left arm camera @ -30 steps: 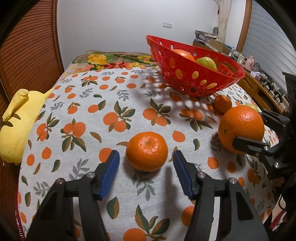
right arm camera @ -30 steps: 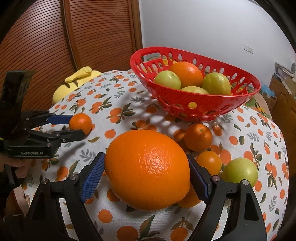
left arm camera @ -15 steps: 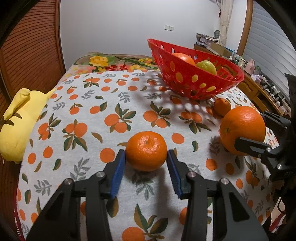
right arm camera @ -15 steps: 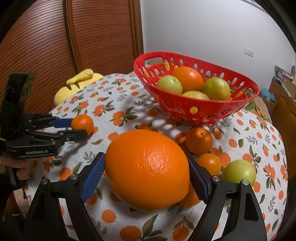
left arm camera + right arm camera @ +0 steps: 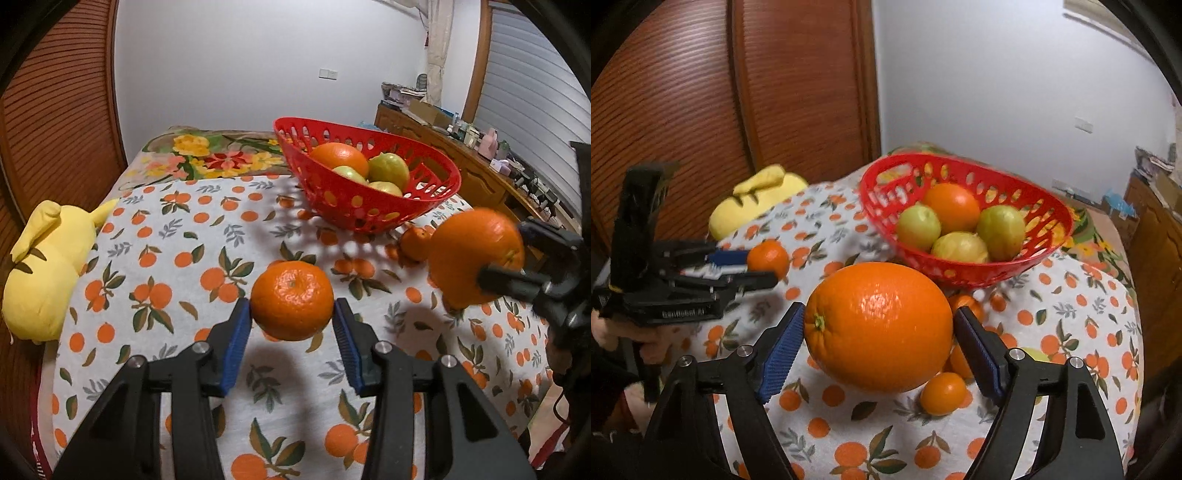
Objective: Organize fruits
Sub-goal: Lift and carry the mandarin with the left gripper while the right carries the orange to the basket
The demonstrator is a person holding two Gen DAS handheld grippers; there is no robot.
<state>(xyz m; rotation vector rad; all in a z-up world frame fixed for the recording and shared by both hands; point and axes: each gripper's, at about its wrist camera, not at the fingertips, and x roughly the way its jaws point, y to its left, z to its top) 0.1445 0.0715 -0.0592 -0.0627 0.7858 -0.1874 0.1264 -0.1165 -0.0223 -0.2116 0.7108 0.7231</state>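
My left gripper [image 5: 292, 325] is shut on a small mandarin [image 5: 291, 299] and holds it above the cloth. My right gripper [image 5: 878, 332] is shut on a large orange [image 5: 879, 325], also lifted; that orange shows in the left wrist view [image 5: 474, 254]. The red basket [image 5: 369, 210] stands at the back of the table with an orange [image 5: 951, 206] and three green fruits [image 5: 960, 245] inside. The left gripper with its mandarin shows in the right wrist view [image 5: 768, 258].
The table has an orange-print cloth [image 5: 166, 258]. Small mandarins [image 5: 943, 393] and a green fruit [image 5: 1036, 354] lie under my right gripper. A yellow plush toy [image 5: 44, 266] lies at the left edge. A wooden sideboard [image 5: 480, 177] stands to the right.
My left gripper closed on the mandarin and lifted it off the cloth. My right gripper rose with the large orange, and both views now look down into the basket more.
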